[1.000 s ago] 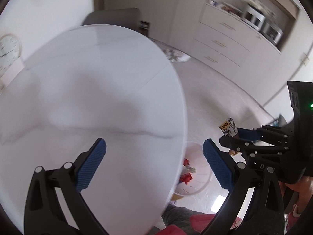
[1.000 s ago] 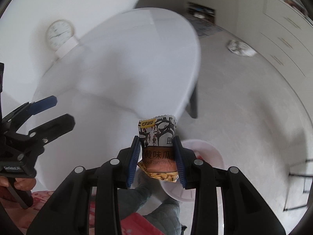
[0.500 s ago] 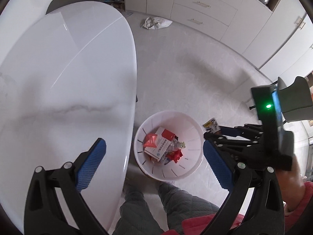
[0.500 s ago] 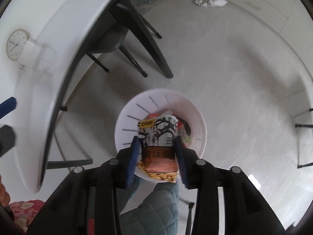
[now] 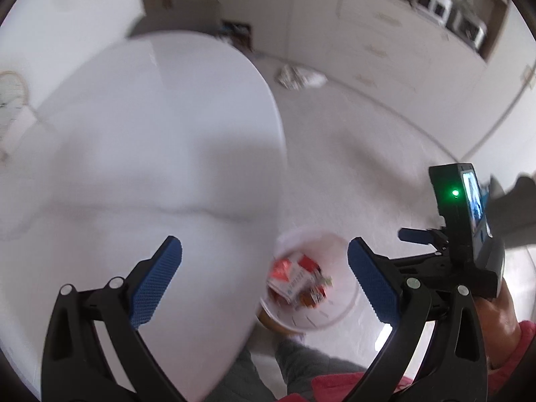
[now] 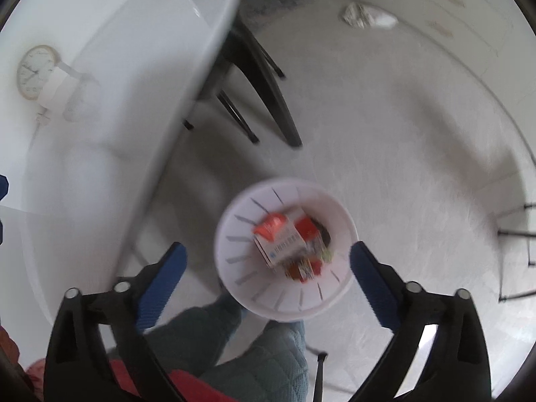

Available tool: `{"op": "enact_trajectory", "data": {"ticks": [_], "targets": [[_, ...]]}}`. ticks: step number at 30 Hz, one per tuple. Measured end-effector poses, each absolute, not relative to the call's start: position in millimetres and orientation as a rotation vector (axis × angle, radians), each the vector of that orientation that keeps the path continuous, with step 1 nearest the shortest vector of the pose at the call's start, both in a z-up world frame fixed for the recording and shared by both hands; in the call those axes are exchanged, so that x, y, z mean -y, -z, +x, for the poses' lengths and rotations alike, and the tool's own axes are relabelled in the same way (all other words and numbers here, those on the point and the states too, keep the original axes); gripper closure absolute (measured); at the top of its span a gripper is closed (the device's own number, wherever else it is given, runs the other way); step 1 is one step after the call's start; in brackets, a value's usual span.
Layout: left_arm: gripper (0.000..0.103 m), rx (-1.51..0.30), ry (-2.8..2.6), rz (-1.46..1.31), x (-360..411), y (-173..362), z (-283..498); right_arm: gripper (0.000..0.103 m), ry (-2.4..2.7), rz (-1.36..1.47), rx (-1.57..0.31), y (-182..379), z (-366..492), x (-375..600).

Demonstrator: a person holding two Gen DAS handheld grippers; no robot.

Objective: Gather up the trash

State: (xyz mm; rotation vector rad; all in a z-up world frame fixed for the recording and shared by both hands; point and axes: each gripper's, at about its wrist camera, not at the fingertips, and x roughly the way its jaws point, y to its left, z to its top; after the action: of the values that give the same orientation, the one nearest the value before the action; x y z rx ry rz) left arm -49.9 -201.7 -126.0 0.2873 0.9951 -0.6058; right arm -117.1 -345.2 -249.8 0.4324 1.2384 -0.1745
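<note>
right wrist view first: the right tongs (image 6: 266, 269) are spread wide and opening, black plastic arms with blue dimpled pads, nothing between the pads. straight below them sits the trash bin (image 6: 234, 231), a round white plastic tub with thin slots in its wall, standing on the floor. inside it lies the trash (image 6: 284, 241): a whitish carton, red-orange crinkly wrappers and a dark packet, all a bit blurred. nearest the lens are the person's quilted teal trouser legs (image 6: 268, 351). further out is the pale speckled floor (image 6: 402, 134), dark slanted chair legs (image 6: 264, 77), and the glossy white round surface (image 6: 117, 100) with a round clock (image 6: 35, 72) on it.

left wrist view gives what that one can't: the left tongs (image 5: 264, 274) are released too, same blue textured pads, hanging half over the surface (image 5: 134, 150) edge and half over the bin (image 5: 348, 298). it also shows the right tongs (image 5: 415, 236) from the side, with a boxy black camera body lit by a green dot. far back, blurred, a crumpled pale bag (image 5: 299, 77) on the floor in front of cream drawers (image 5: 385, 43).
</note>
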Motion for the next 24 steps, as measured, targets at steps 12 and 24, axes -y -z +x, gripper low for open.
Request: {"op": "enact_trajectory", "data": {"ticks": [12, 24], "targets": [[0.008, -0.664, 0.238, 0.145, 60, -55, -12, 0.003, -0.060, 0.144, -0.818, 25, -41, 224], [0.008, -0.410, 0.068, 0.007, 2, -184, -2, 0.002, -0.056, 0.086, -0.429, -144, -40, 171]]}}
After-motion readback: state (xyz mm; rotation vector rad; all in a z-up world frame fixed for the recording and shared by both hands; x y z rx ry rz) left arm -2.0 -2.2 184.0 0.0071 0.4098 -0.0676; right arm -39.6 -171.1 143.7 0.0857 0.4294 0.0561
